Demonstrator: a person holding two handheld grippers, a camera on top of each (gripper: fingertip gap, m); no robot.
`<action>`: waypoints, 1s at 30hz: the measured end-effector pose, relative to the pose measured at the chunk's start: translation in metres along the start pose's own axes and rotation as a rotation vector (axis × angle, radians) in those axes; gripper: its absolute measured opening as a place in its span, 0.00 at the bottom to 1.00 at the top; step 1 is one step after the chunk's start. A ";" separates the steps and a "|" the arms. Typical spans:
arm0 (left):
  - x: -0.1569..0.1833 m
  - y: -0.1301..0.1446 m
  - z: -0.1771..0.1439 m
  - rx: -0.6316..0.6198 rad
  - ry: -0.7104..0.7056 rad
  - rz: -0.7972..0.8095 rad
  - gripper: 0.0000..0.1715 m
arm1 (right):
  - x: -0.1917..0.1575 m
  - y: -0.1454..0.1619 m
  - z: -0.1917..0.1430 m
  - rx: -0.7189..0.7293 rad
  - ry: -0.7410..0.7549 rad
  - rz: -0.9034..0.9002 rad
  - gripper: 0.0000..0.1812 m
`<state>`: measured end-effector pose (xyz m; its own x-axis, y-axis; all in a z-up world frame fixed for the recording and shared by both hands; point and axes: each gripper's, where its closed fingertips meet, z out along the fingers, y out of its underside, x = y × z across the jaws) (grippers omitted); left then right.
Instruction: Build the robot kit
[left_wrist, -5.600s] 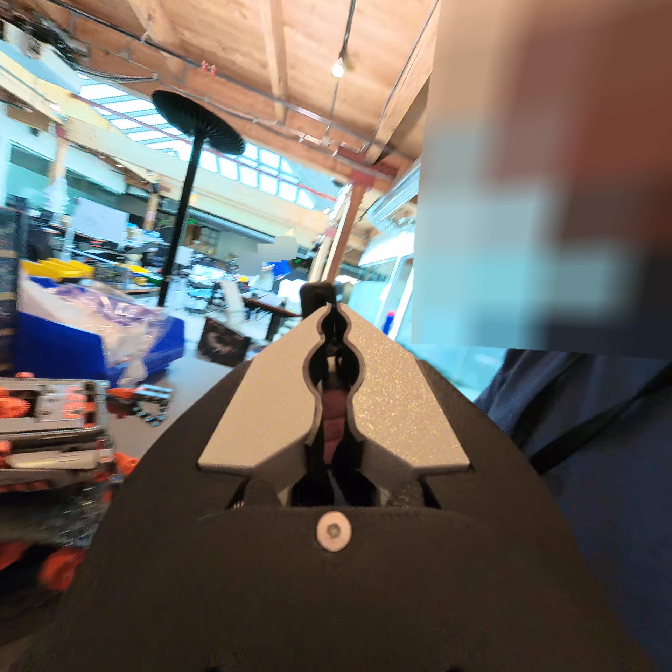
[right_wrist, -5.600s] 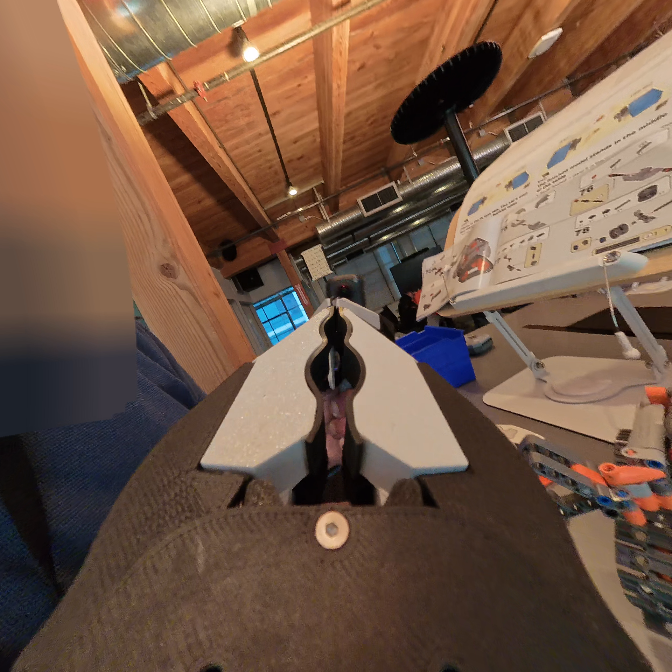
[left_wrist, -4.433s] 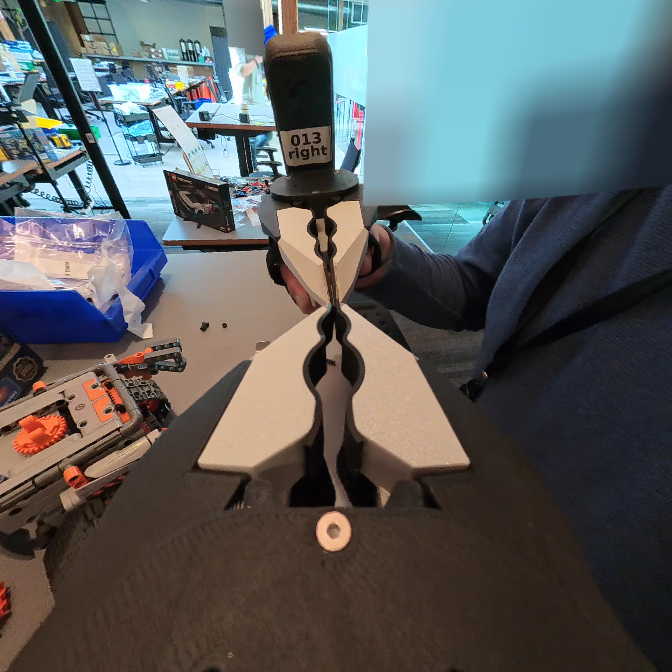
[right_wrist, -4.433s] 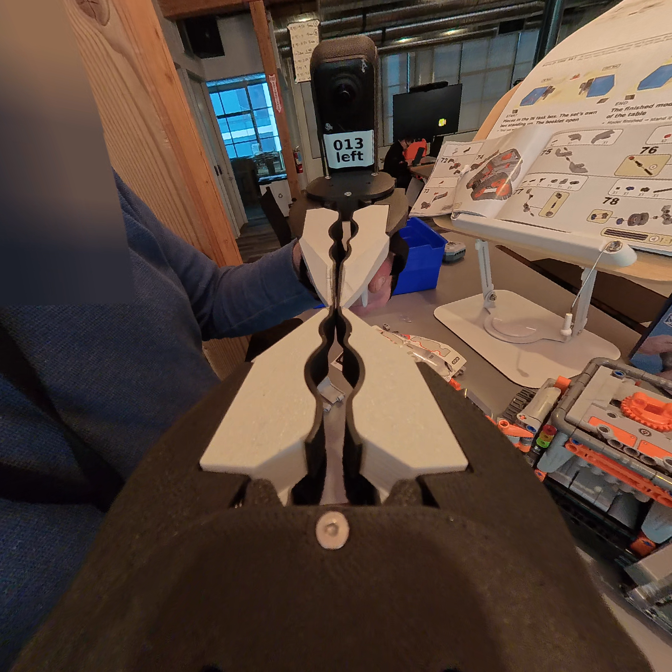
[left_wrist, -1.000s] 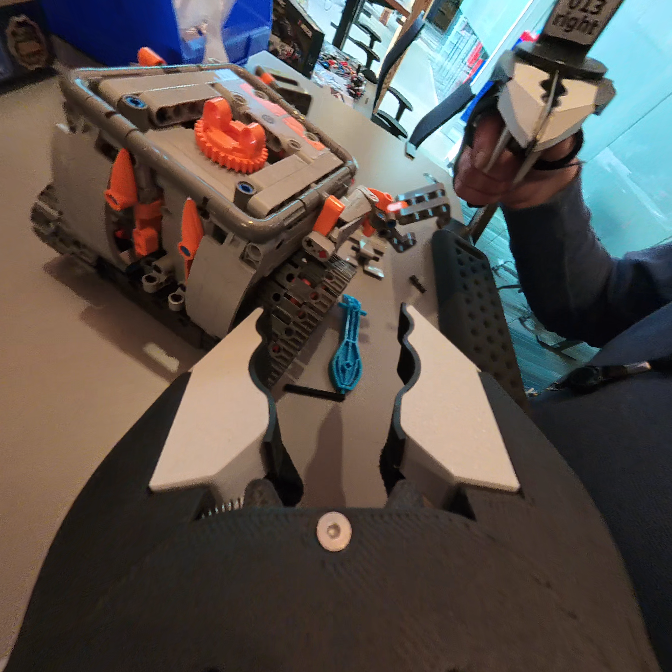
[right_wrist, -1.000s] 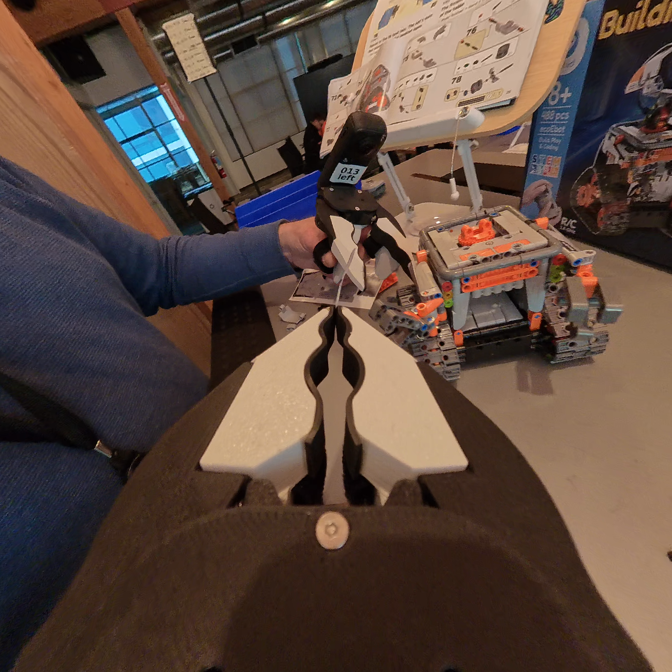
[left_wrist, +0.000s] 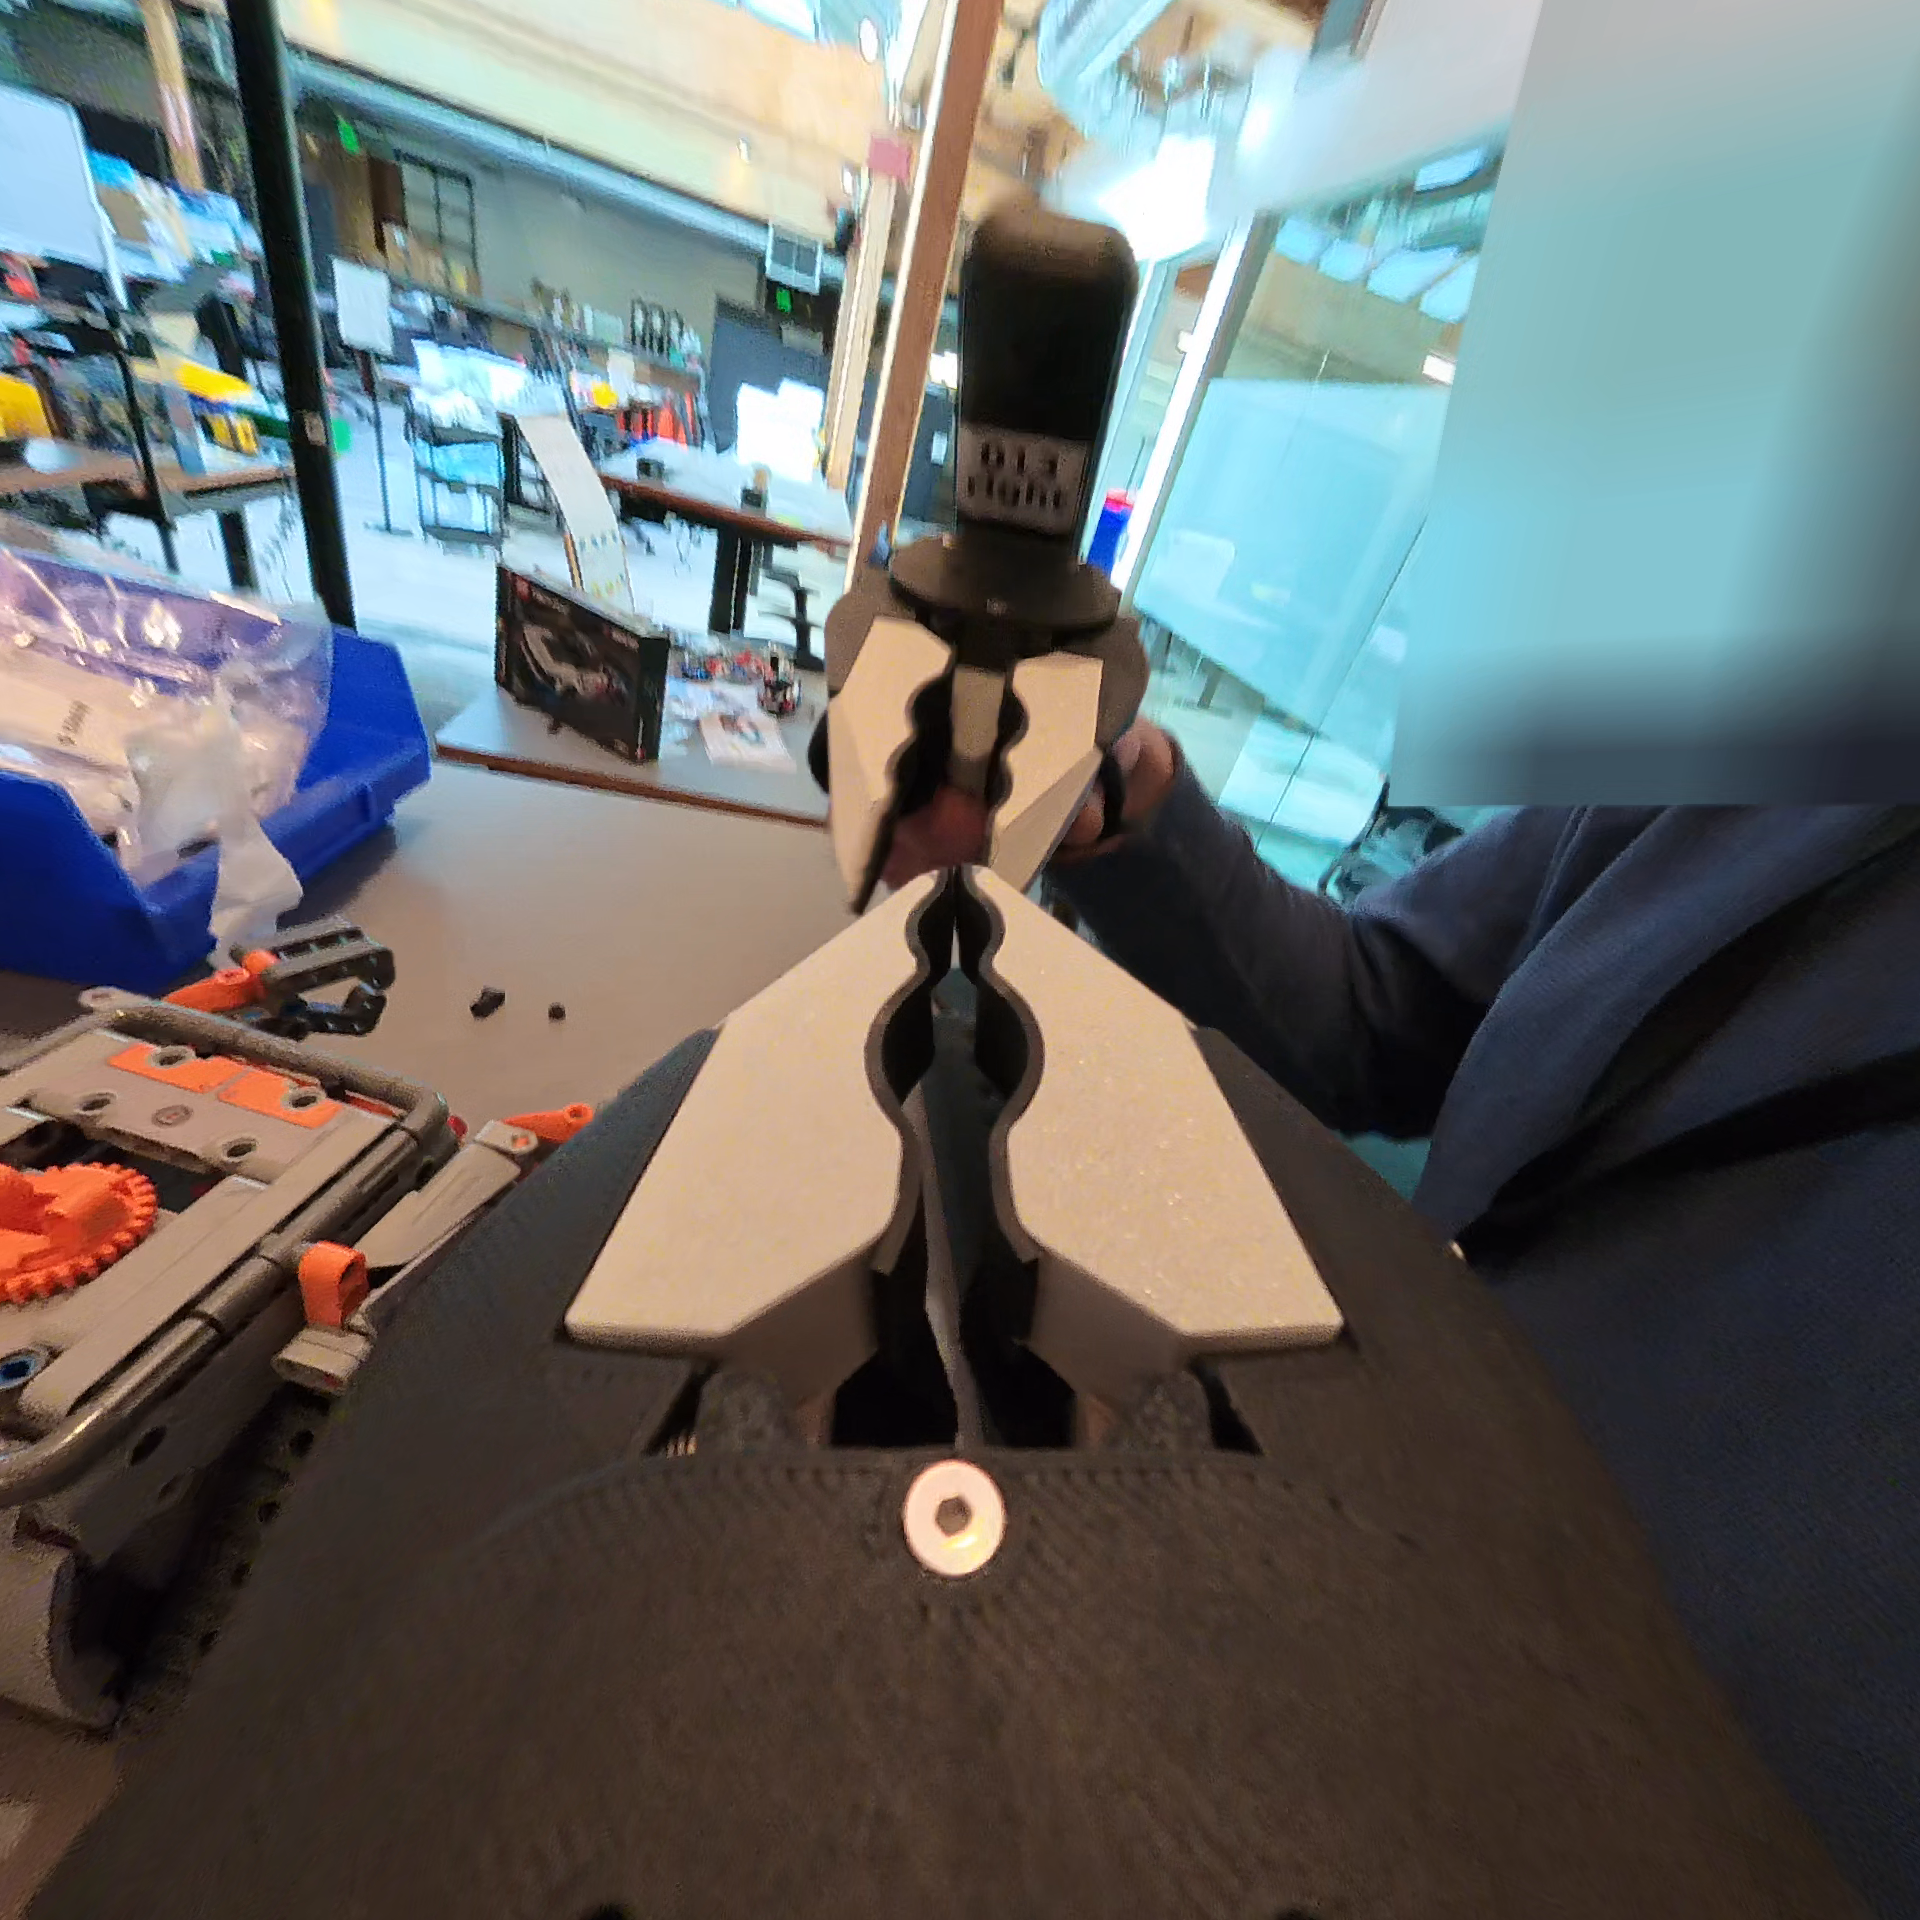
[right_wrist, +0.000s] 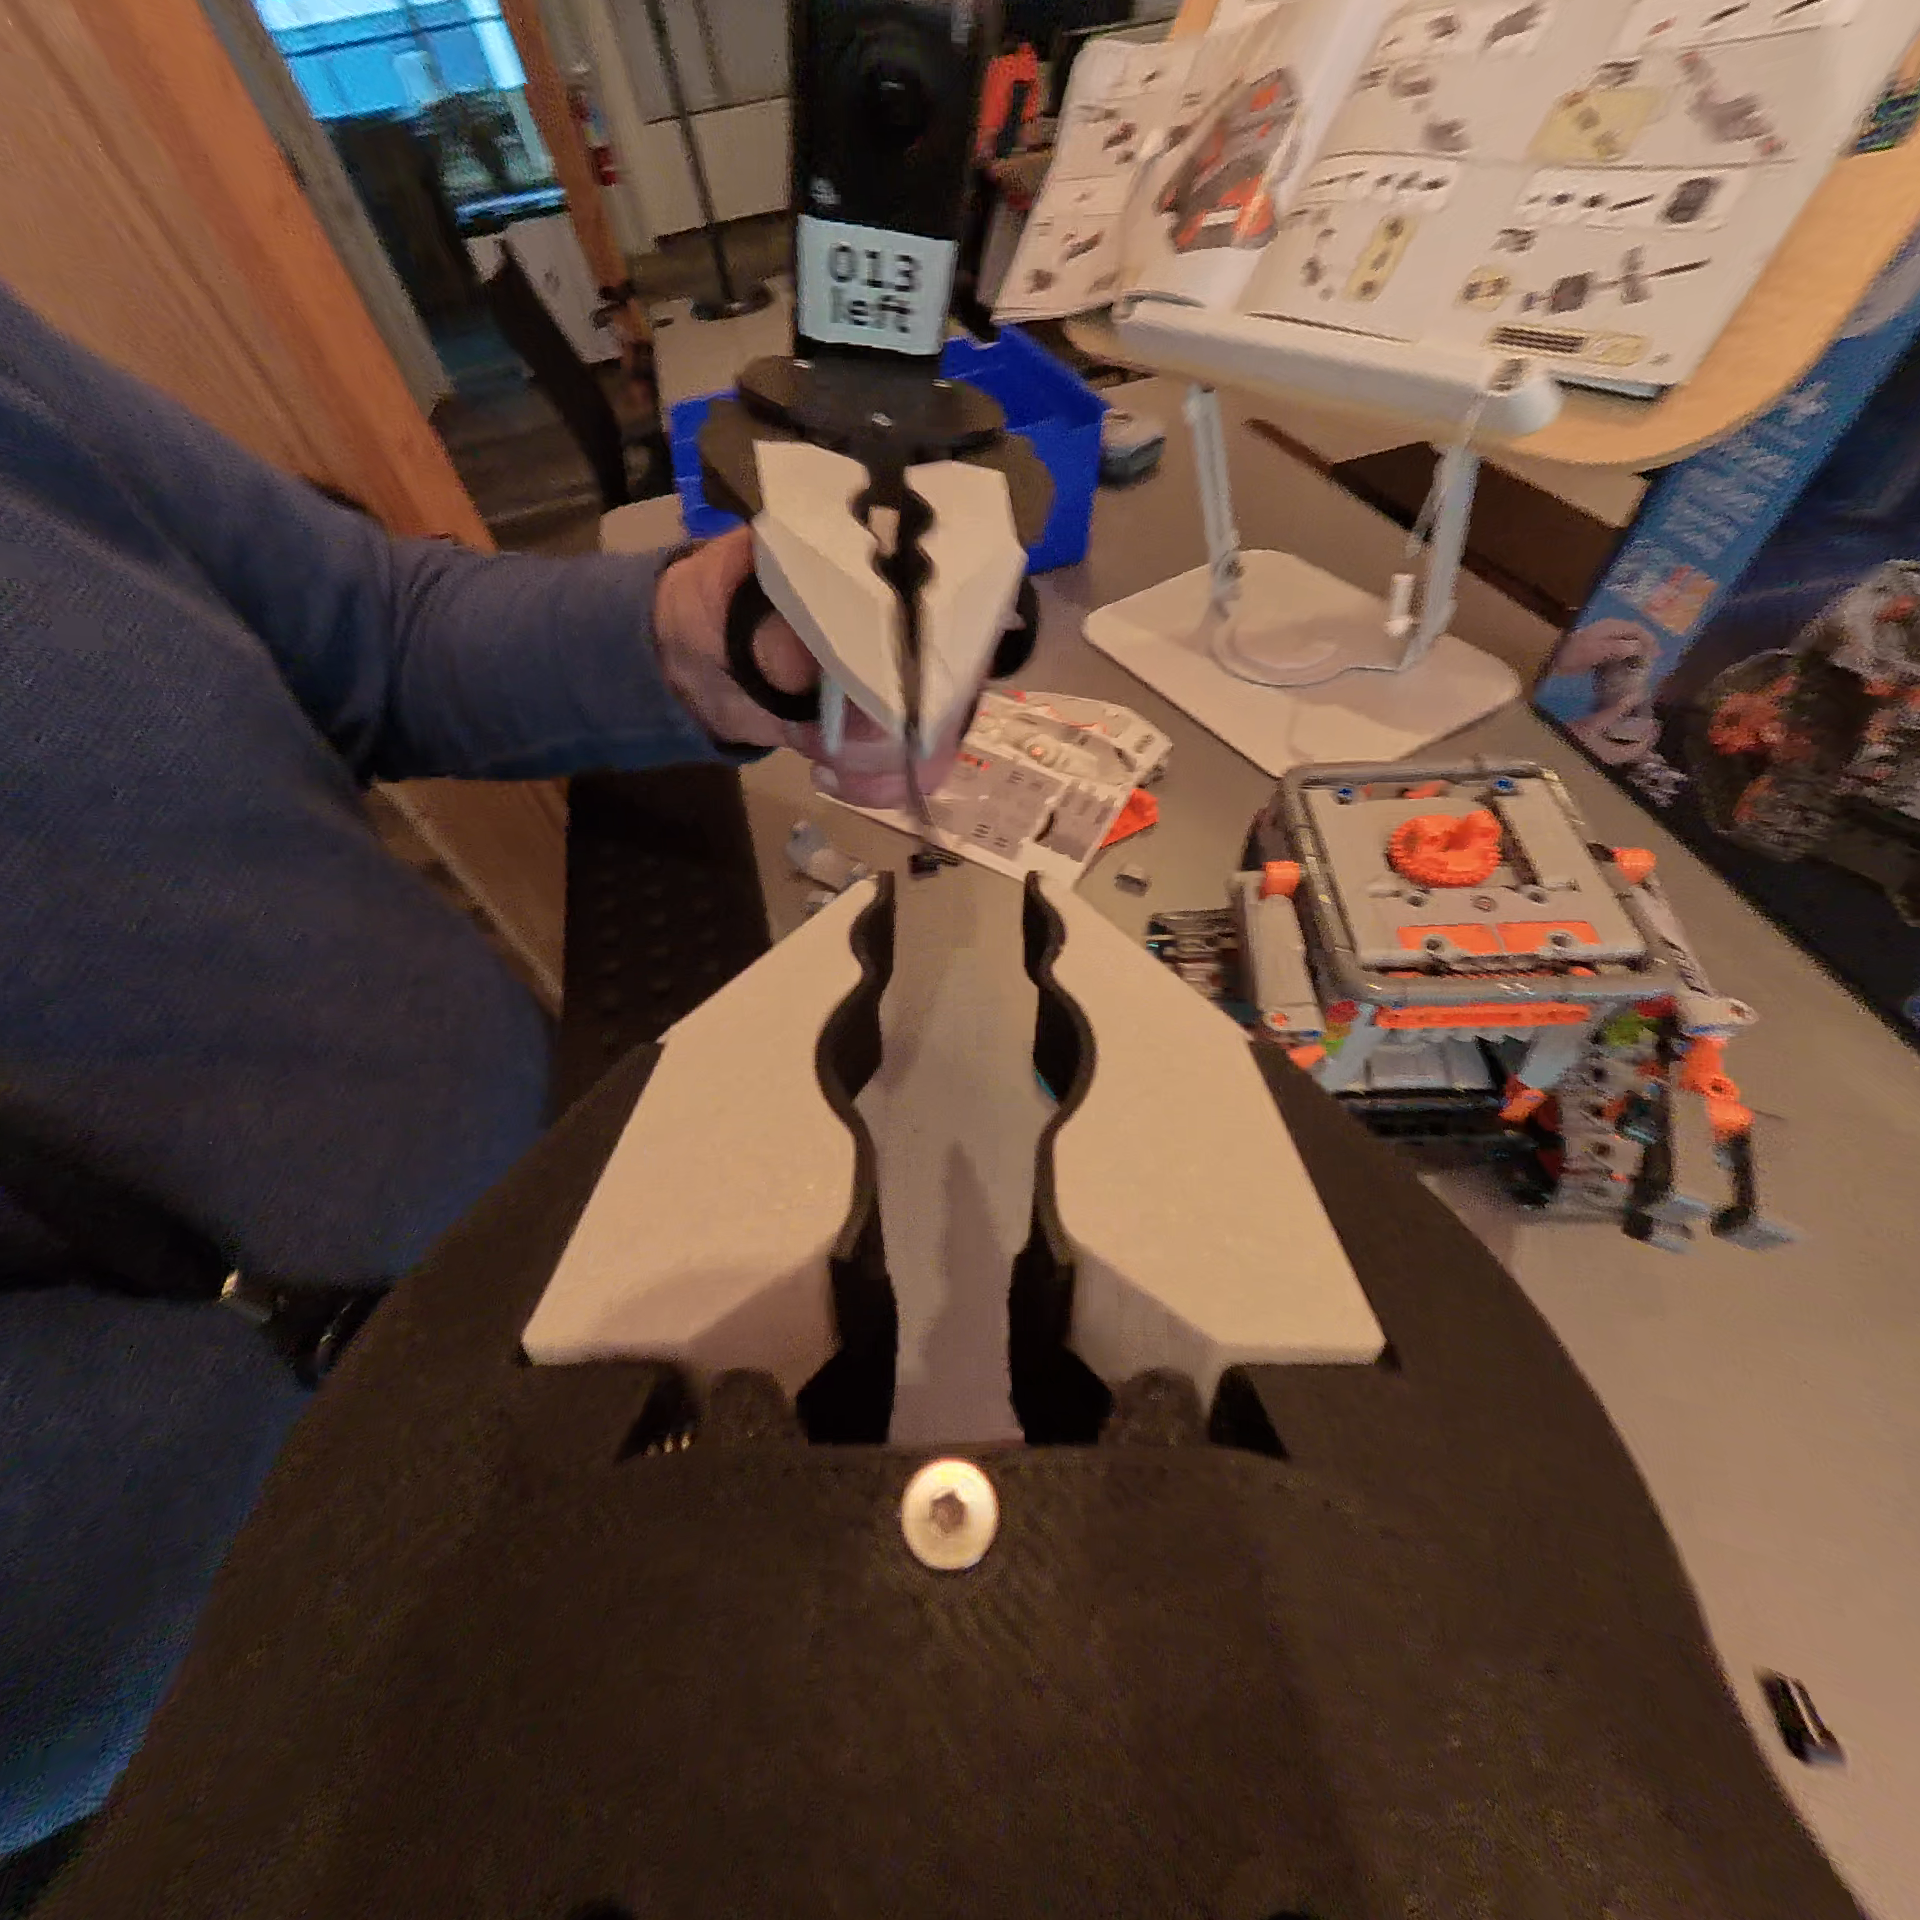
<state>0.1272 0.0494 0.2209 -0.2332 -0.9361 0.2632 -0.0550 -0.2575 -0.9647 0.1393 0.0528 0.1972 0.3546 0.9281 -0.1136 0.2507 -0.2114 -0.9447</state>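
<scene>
Right wrist view, grey table (right_wrist: 1714, 1382), workshop room, right gripper (right_wrist: 958, 883) apart, left gripper (left_wrist: 954, 883) together.

Brick-built vehicle (right_wrist: 1455, 966) on table (right_wrist: 1714, 1403); booklet stand (right_wrist: 1320, 644) behind it, loose leaflet (right_wrist: 1049, 790) to its left, blue bin (right_wrist: 1049, 416) farther back, box (right_wrist: 1766, 665) right.

Open workshop hall: worktables (left_wrist: 717, 514), stocked shelving (left_wrist: 125, 260), blue parts bin (left_wrist: 353, 727).

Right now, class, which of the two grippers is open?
The right gripper: its fingers stand well apart, and the grey table shows between them. The left gripper has its fingertips closed together.
</scene>
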 end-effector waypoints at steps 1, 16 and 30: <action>0.000 -0.008 -0.005 0.044 0.005 -0.007 0.00 | 0.004 -0.001 -0.003 0.022 0.031 0.005 0.14; -0.017 -0.017 -0.009 0.228 0.069 -0.197 0.00 | 0.005 -0.026 0.011 0.320 -0.016 0.145 0.00; -0.074 0.007 -0.030 0.073 -0.190 -0.058 0.14 | 0.053 0.007 0.023 0.105 -0.020 0.335 0.00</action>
<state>0.1149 0.1237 0.1943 -0.0444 -0.9458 0.3216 0.0095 -0.3223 -0.9466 0.1393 0.1078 0.1776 0.3838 0.8185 -0.4276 0.0290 -0.4735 -0.8803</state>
